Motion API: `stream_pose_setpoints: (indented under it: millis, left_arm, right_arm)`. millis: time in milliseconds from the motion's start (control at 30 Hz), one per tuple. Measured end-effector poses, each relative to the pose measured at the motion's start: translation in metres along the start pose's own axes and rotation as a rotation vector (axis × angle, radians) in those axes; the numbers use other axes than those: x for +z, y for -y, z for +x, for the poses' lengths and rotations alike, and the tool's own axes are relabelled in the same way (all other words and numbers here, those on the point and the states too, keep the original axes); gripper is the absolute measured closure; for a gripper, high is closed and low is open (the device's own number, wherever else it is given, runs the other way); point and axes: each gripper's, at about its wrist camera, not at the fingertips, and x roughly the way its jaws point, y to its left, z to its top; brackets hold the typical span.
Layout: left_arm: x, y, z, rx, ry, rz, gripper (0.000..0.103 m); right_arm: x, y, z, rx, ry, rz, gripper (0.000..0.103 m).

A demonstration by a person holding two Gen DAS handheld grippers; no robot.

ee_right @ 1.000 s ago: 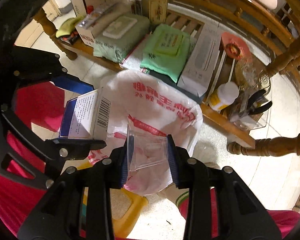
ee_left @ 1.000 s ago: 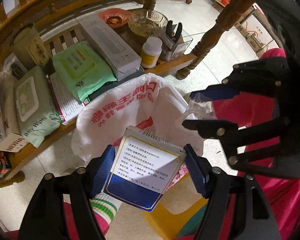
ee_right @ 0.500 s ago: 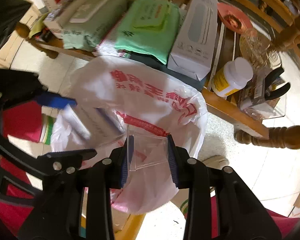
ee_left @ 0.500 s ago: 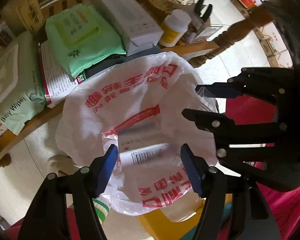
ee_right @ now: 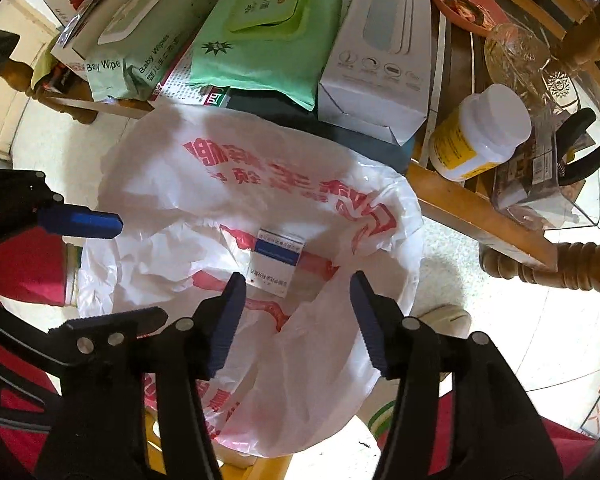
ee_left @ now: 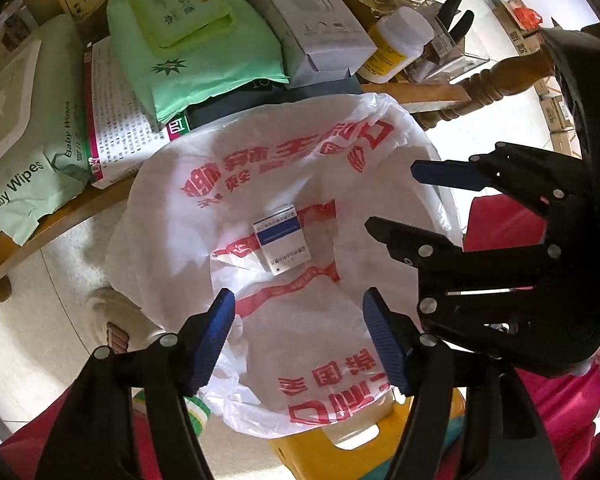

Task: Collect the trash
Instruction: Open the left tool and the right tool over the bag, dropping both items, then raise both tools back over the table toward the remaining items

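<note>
With the box [ee_left: 282,239] lying in the bag [ee_left: 340,344] at frame center, long axis running away, both hand-held grippers, left [ee_left: 298,342] and right [ee_right: 296,322], hover above, jaws apart and empty, about equally near.

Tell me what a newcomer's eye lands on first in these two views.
First, the big white plastic bag with red print, gaping open mid-frame, a small blue-and-white box lying inside it. Next, both hand-held grippers over its mouth, left and right, jaws open and empty. Behind, a bright green wipes pack on the cluttered wooden bench.
</note>
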Motion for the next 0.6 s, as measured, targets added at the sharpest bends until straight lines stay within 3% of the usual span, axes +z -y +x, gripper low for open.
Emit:
stream_pose_setpoints:
  millis: [433,600]
  left_arm:
    - [-0.007,0.006,-0.005,0.039,0.007,-0.001,0.031]
    - [-0.021,0.019,-0.024,0.082,0.042,0.035,0.031]
  right_arm:
    - [-0.005,-0.009,-0.007,-0.013,0.012,-0.02,0.048]
    - [-0.017,-0.015,-0.028,-0.019,0.038,-0.038,0.038]
